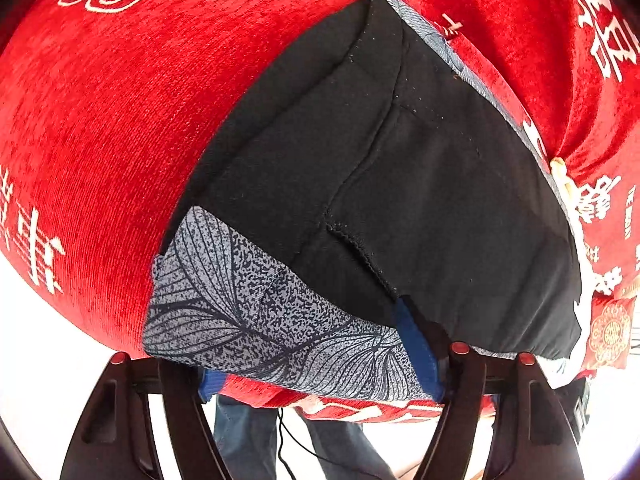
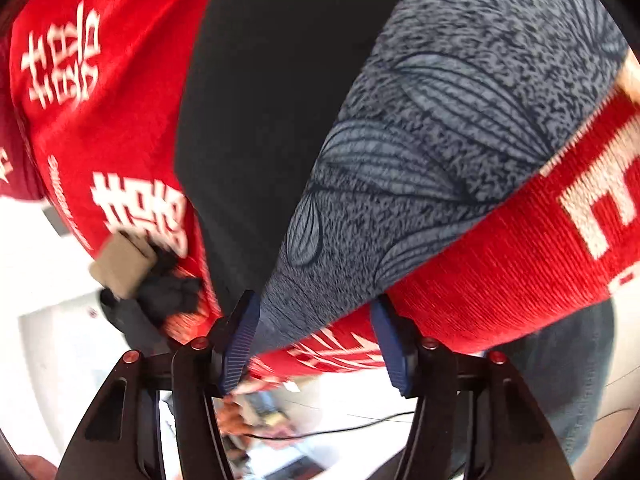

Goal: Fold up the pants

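A red velvety cloth (image 1: 100, 128) printed with white characters covers the whole work surface and drapes over its near edge. The pants (image 1: 400, 184) lie spread flat on that cloth, mostly black fabric with visible seams and stitching, bordered along the near edge by a grey band printed with dark leaf outlines (image 1: 248, 312); in the right wrist view the same grey leaf-print fabric (image 2: 432, 152) rises in a pointed flap beside the black part. The left gripper (image 1: 320, 376) sits at the near edge of the pants, its blue pads set wide apart with the leaf-print band lying between them and over them, so the jaws stand spread and are not clenched on the fabric. The right gripper (image 2: 316, 344) is also spread wide; the tip of the grey flap touches its left blue pad (image 2: 240, 344), while the other pad stands clear. Beyond the table edge, a person's jeans-clad legs (image 1: 240, 432) stand. A small tan tag (image 2: 122, 264) lies on the cloth.
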A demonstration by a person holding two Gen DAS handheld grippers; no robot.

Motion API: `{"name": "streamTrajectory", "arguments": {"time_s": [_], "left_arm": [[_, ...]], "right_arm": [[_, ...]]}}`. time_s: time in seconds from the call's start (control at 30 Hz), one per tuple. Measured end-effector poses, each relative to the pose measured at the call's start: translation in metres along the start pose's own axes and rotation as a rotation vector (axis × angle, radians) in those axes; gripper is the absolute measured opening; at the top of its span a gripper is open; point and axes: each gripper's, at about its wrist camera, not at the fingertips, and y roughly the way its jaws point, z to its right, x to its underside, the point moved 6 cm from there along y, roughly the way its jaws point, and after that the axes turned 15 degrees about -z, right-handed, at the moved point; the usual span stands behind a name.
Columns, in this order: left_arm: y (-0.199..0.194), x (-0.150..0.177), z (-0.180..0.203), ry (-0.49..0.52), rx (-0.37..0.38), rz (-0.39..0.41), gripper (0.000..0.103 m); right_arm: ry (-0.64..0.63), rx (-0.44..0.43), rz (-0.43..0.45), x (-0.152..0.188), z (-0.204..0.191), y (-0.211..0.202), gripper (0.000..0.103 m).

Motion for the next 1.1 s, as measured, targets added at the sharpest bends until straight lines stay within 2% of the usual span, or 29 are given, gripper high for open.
{"name": "streamTrajectory", "arguments": {"time_s": [0.03, 0.07, 0.1, 0.13, 0.3, 0.43, 0.53, 0.67, 0.77, 0.8, 0.83, 0.87, 0.9, 0.93, 1.0, 1.1], "left_arm": [[-0.001, 0.0, 0.001, 0.02, -0.004, -0.005, 0.048], [-0.001, 0.0, 0.0, 0.03, 0.004, -0.009, 0.041], [-0.001, 0.0, 0.0, 0.038, 0.027, -0.017, 0.03], [-0.003, -0.001, 0.001, 0.045, 0.063, -0.03, 0.025], [-0.035, -0.003, 0.018, 0.128, 0.039, 0.013, 0.023], [-0.071, -0.015, 0.027, 0.119, 0.069, 0.062, 0.023], [-0.095, -0.032, 0.046, 0.124, 0.089, 0.11, 0.024], [-0.116, -0.071, 0.081, 0.139, 0.088, 0.188, 0.024], [-0.125, -0.115, 0.104, 0.128, 0.05, 0.251, 0.033], [-0.124, -0.135, 0.11, 0.111, 0.024, 0.274, 0.049], [-0.124, -0.155, 0.113, 0.087, -0.04, 0.316, 0.08], [-0.123, -0.166, 0.113, 0.07, -0.088, 0.349, 0.089], [-0.117, -0.188, 0.115, 0.054, -0.155, 0.397, 0.091], [-0.112, -0.196, 0.115, 0.056, -0.17, 0.396, 0.091], [-0.085, -0.228, 0.113, 0.021, -0.242, 0.375, 0.091], [-0.054, -0.248, 0.098, -0.035, -0.33, 0.322, 0.091]], "right_arm": [[-0.01, -0.034, 0.012, -0.002, -0.004, -0.001, 0.05], [-0.016, -0.06, 0.02, -0.003, -0.007, -0.001, 0.029], [-0.01, -0.08, 0.028, -0.005, -0.009, -0.002, 0.019], [0.01, -0.087, 0.047, -0.007, -0.01, -0.005, 0.005], [-0.086, 0.007, 0.038, -0.005, -0.046, -0.017, 0.004], [-0.179, 0.071, 0.005, -0.019, -0.09, -0.032, 0.004], [-0.261, 0.093, -0.023, -0.046, -0.13, -0.044, 0.004], [-0.349, 0.109, -0.076, -0.109, -0.188, -0.045, 0.004], [-0.377, 0.161, -0.131, -0.167, -0.217, -0.031, 0.005], [-0.384, 0.179, -0.138, -0.18, -0.22, -0.027, 0.004], [-0.391, 0.204, -0.153, -0.199, -0.222, -0.02, 0.005], [-0.395, 0.238, -0.176, -0.223, -0.223, -0.009, 0.005], [-0.393, 0.263, -0.191, -0.239, -0.219, -0.001, 0.005], [-0.39, 0.279, -0.202, -0.249, -0.216, 0.007, 0.006], [-0.383, 0.331, -0.228, -0.273, -0.203, 0.024, 0.006], [-0.341, 0.405, -0.255, -0.298, -0.181, 0.048, 0.007]]}}
